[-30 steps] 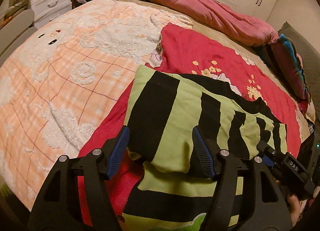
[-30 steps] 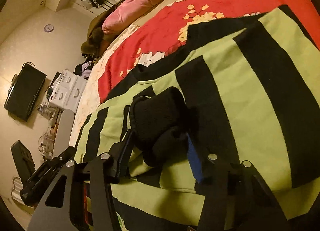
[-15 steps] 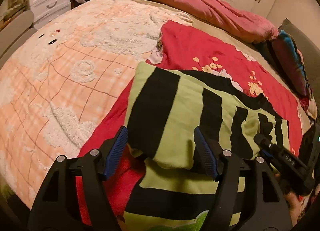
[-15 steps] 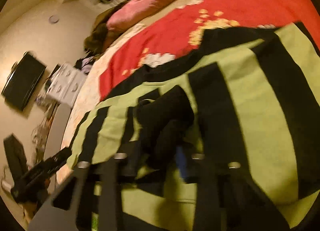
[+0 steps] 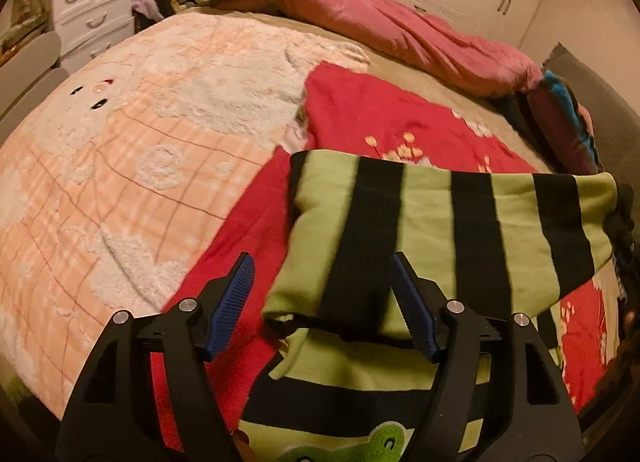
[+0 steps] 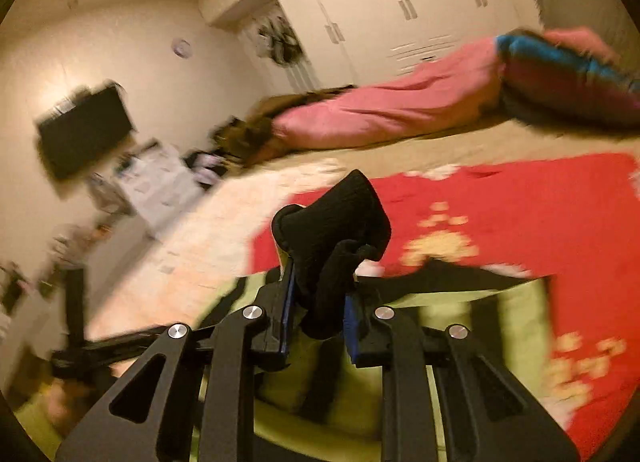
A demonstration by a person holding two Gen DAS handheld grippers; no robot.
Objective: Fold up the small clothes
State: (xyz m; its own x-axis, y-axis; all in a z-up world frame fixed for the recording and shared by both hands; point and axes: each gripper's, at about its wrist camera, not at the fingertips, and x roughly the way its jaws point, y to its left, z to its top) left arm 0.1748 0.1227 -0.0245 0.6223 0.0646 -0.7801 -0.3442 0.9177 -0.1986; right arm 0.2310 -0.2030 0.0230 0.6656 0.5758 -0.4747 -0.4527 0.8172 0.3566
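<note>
The right gripper (image 6: 318,298) pinches only the sweater's black cuff (image 6: 340,221); the striped sleeve (image 5: 460,238) could slip toward 6 o'clock. The left gripper (image 5: 324,302) gapes empty.

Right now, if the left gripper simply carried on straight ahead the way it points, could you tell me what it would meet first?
Most likely the green-and-black striped garment: its folded edge lies between the open fingers of the left gripper, just ahead. Depth is hard to judge in the fisheye view; the gripper might pass above the fabric toward the red floral blanket beyond.
</note>
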